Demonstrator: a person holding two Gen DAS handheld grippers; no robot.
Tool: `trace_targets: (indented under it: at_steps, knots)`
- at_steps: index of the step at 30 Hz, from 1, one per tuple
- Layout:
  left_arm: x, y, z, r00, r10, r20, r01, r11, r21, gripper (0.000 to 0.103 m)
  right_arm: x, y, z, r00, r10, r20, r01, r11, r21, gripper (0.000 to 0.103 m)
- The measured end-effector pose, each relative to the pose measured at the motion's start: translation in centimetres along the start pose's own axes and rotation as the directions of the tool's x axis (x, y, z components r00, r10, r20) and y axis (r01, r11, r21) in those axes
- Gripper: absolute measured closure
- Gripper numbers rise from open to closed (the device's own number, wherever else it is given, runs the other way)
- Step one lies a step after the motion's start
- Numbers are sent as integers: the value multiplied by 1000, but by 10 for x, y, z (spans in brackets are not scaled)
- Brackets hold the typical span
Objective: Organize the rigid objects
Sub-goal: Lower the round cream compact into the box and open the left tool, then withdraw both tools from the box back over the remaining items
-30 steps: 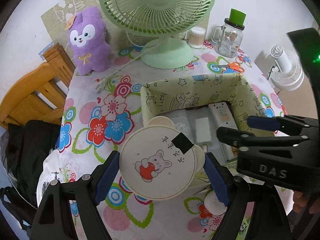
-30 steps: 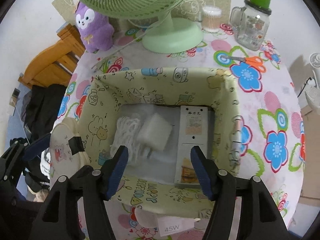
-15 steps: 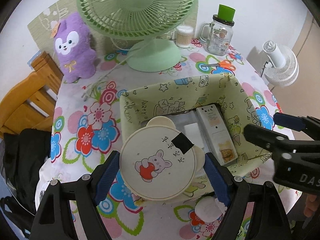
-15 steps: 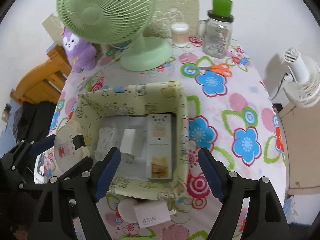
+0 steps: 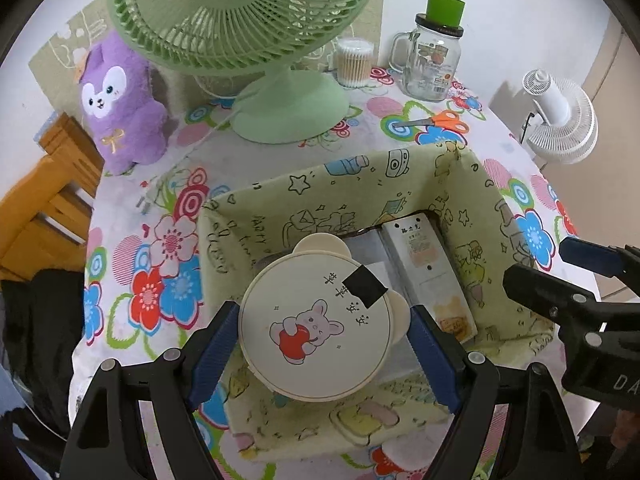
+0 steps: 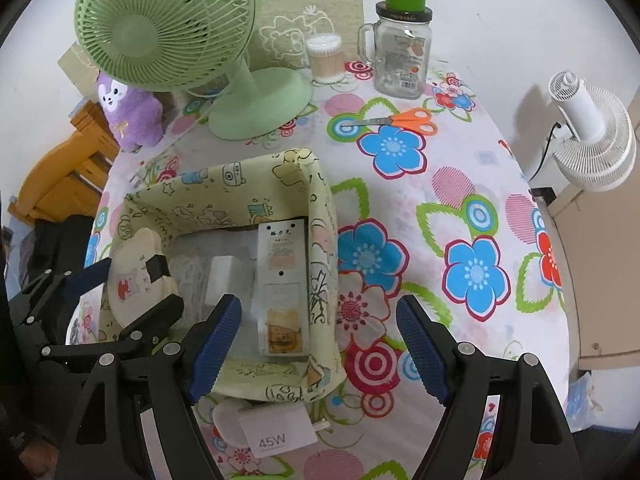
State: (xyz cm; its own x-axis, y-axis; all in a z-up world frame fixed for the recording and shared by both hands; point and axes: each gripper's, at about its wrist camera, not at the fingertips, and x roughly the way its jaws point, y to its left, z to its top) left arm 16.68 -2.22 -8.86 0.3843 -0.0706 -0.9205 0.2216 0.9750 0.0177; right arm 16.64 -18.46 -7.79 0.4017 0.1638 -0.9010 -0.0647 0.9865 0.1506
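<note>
While the right gripper point(image 6: 318, 348) is left released, a round lid point(image 5: 316, 326) is grasped over the fabric bin point(image 5: 256, 216) by the left gripper's point(image 5: 320, 354) jaws.

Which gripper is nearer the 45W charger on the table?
Right. The right gripper hangs just above the charger, which lies outside the basket's near wall; the left gripper is over the basket, clamping the round box.
</note>
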Motion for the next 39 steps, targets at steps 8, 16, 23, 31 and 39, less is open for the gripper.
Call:
trace_targets:
  at_steps: [8,16,23,31,39]
  knots:
    - [14,0,9,1000,11,16,-10,1000,-20,18,14,-5,7,1000,-2,-24,2,1000,5,21]
    - [22,2,13,999,-26,-21,25,999,-38,16,22,-10,10,999,-8,-40,9,1000,17,21]
    - [14,-1,11,1000,-14,-13,14,999,-29,14,18,-11,7,999,-13,-34,14,1000,17,21]
    - [-10,5,3,999,16,28,-15,999,-32,7,0,-8,2,1000,-14,2,14,1000,12,21]
    - [-35,8,-9,998,31,61,-29,999,-40,7,-21,3,-8,999,-15,43,16,1000,-22,21]
